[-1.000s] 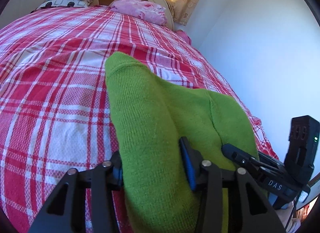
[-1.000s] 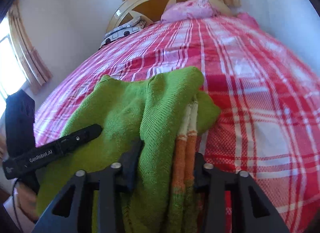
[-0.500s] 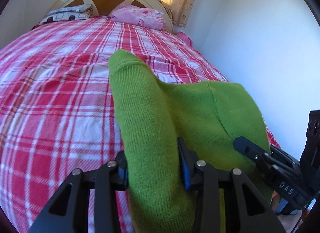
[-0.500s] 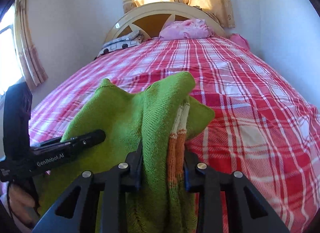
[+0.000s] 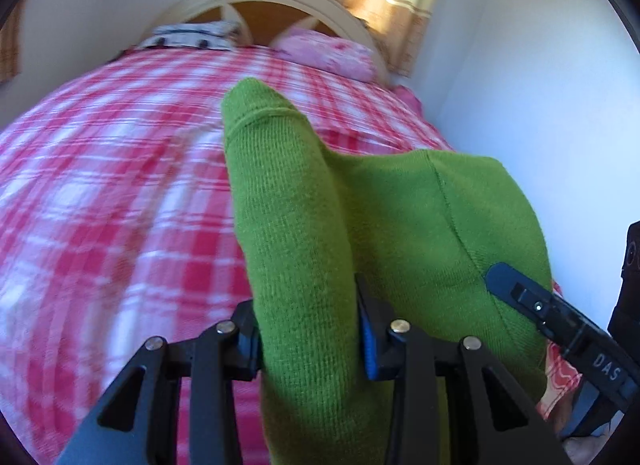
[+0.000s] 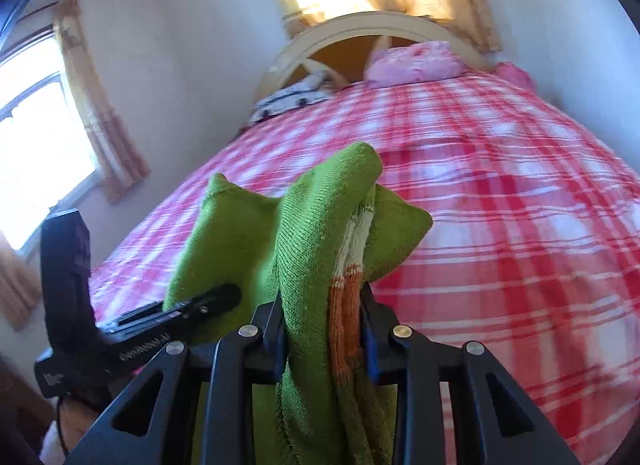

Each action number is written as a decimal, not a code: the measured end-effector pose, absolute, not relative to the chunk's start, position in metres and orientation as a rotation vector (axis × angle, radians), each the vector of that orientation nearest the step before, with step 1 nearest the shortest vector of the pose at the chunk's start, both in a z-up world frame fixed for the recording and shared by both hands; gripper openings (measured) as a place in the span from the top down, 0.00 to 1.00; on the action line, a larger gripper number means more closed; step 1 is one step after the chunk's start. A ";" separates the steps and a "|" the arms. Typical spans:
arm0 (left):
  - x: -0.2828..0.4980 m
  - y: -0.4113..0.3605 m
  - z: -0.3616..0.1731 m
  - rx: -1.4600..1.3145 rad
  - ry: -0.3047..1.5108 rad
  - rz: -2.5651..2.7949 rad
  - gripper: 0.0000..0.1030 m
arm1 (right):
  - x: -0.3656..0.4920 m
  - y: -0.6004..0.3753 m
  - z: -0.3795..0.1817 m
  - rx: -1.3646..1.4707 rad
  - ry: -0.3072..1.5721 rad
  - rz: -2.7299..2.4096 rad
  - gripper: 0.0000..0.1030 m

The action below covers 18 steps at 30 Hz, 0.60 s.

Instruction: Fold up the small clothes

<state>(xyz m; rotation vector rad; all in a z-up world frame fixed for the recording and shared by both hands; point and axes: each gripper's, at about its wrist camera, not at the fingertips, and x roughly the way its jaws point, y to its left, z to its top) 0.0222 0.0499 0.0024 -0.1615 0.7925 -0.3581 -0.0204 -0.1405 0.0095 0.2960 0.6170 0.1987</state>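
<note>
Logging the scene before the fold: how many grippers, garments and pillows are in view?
Grippers: 2, left gripper and right gripper, each shut on the sweater
Garments: 1, green sweater
Pillows: 2, pink pillow, patterned pillow
Total: 5

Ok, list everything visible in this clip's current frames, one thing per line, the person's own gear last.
green knit garment: one, green with an orange and white striped part, held up over the bed
bed cover: one, red and white check, across the bed
pink pillow: one, pink, at the headboard
patterned pillow: one, white and dark, beside the pink one
headboard: one, cream, arched
curtains: tan, at two windows
left gripper: black, shut on the garment
right gripper: black, shut on the garment
</note>
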 end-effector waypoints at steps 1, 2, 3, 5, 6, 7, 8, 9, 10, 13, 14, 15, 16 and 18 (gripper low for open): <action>0.020 0.064 0.004 -0.169 0.790 -0.332 0.63 | -0.020 -0.129 0.011 0.293 0.617 0.221 0.71; 0.017 0.079 0.007 -0.177 0.789 -0.303 0.63 | -0.019 -0.110 0.013 0.284 0.618 0.260 0.71; 0.016 0.096 0.010 -0.182 0.789 -0.268 0.63 | -0.017 -0.095 0.015 0.277 0.620 0.291 0.71; 0.017 0.128 0.017 -0.177 0.785 -0.195 0.63 | -0.011 -0.065 0.016 0.271 0.630 0.360 0.71; 0.018 0.138 0.019 -0.171 0.781 -0.170 0.63 | -0.005 -0.049 0.016 0.272 0.638 0.398 0.71; 0.020 0.152 0.022 -0.165 0.774 -0.135 0.63 | 0.001 -0.037 0.015 0.278 0.645 0.425 0.71; 0.024 0.163 0.023 -0.160 0.767 -0.109 0.63 | 0.007 -0.024 0.013 0.289 0.653 0.450 0.71; 0.026 0.171 0.023 -0.157 0.762 -0.093 0.63 | 0.015 -0.013 0.010 0.302 0.664 0.473 0.72; 0.030 0.179 0.020 -0.155 0.755 -0.078 0.63 | 0.022 -0.003 0.007 0.303 0.669 0.484 0.72; 0.058 0.195 -0.006 -0.151 0.773 -0.050 0.63 | 0.047 0.027 -0.009 0.249 0.670 0.473 0.72; 0.066 0.198 -0.016 -0.158 0.789 -0.049 0.63 | 0.054 0.032 -0.015 0.238 0.675 0.465 0.72; 0.075 0.201 -0.030 -0.169 0.813 -0.048 0.63 | 0.064 0.040 -0.024 0.209 0.682 0.446 0.72; 0.083 0.203 -0.043 -0.181 0.842 -0.040 0.63 | 0.071 0.044 -0.030 0.186 0.689 0.434 0.72; 0.096 0.208 -0.063 -0.216 0.866 -0.011 0.62 | 0.087 0.048 -0.050 0.143 0.727 0.399 0.72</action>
